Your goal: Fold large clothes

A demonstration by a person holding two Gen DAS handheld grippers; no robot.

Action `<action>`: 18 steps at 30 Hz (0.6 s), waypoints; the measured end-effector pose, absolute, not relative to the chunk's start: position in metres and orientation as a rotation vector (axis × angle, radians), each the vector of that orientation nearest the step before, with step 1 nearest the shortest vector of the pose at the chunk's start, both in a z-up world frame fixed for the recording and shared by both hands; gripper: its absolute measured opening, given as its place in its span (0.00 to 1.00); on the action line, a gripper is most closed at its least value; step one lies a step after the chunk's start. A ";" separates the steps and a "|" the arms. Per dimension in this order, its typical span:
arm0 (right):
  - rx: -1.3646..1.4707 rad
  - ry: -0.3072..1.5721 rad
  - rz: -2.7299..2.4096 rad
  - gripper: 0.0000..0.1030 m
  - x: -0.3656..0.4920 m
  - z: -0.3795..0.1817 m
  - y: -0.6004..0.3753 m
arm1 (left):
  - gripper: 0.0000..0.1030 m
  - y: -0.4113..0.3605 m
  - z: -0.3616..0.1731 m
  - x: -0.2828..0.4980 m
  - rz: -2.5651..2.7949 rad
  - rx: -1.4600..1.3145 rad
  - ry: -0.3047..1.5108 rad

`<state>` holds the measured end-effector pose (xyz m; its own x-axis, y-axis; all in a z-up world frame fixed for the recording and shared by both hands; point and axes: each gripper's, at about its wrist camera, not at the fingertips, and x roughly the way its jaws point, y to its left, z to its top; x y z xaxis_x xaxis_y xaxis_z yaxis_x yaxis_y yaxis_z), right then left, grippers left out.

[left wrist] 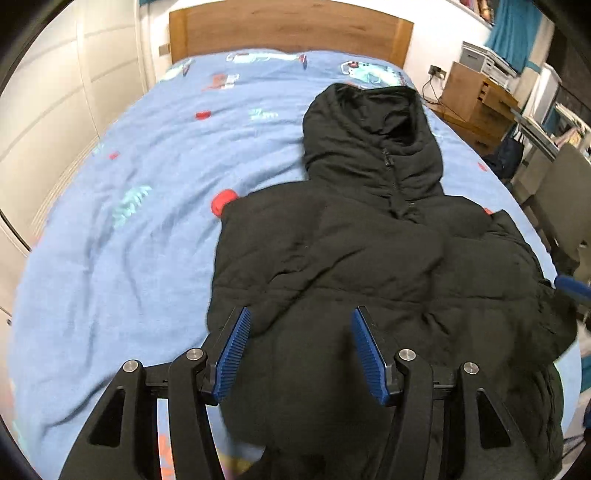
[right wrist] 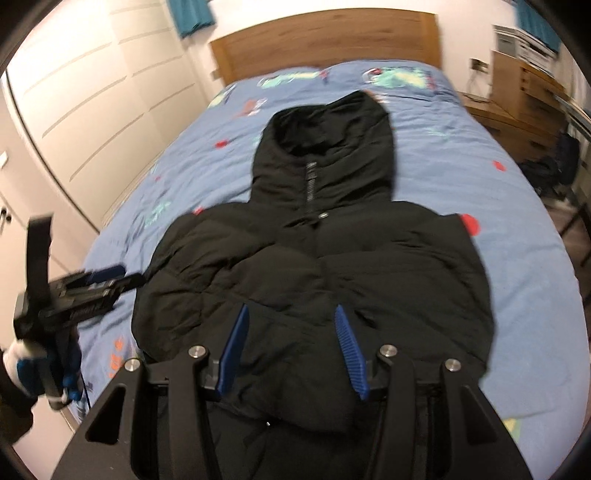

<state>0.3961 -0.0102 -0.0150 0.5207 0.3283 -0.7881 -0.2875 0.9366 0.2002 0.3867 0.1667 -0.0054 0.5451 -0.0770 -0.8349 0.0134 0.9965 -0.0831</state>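
Observation:
A black hooded puffer jacket [left wrist: 369, 251] lies front up on a blue patterned bedspread [left wrist: 129, 221], hood toward the wooden headboard, sleeves folded in over the body. It also shows in the right wrist view [right wrist: 325, 266]. My left gripper [left wrist: 301, 317] is open and empty, hovering over the jacket's lower left part. My right gripper [right wrist: 291, 315] is open and empty above the jacket's lower middle. The left gripper also shows at the left of the right wrist view [right wrist: 107, 277], held by a gloved hand beside the jacket's left edge.
A wooden headboard [left wrist: 291, 27] stands at the far end of the bed. White wardrobe doors [right wrist: 85, 110] run along the left. A wooden nightstand and desk with clutter [left wrist: 476, 99] and a chair [left wrist: 565, 188] stand on the right.

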 end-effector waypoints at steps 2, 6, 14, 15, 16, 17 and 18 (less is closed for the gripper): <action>-0.004 0.984 0.378 0.46 0.403 -0.034 0.000 | 0.55 0.169 -0.025 0.396 -0.048 -0.083 1.019; -0.088 1.052 0.366 0.46 0.412 -0.073 -0.003 | 0.59 0.169 -0.067 0.396 -0.052 -0.050 1.085; -0.040 1.131 0.422 0.46 0.417 -0.066 -0.046 | 0.68 0.193 -0.024 0.406 -0.083 -0.150 1.078; -0.032 1.120 0.428 0.46 0.421 -0.059 -0.050 | 0.75 0.195 -0.011 0.417 -0.084 -0.145 1.051; -0.023 1.100 0.432 0.46 0.430 -0.049 -0.057 | 0.78 0.196 -0.001 0.427 -0.087 -0.143 1.027; -0.018 1.083 0.431 0.46 0.439 -0.042 -0.061 | 0.78 0.196 0.008 0.438 -0.089 -0.143 1.009; -0.011 1.065 0.427 0.46 0.450 -0.035 -0.066 | 0.79 0.196 0.017 0.455 -0.097 -0.147 0.990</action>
<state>0.4501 -0.0656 -0.0353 0.4109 0.3338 -0.8484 -0.3445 0.9184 0.1945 0.4552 0.1962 0.0170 0.5458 -0.1482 -0.8247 0.0150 0.9858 -0.1673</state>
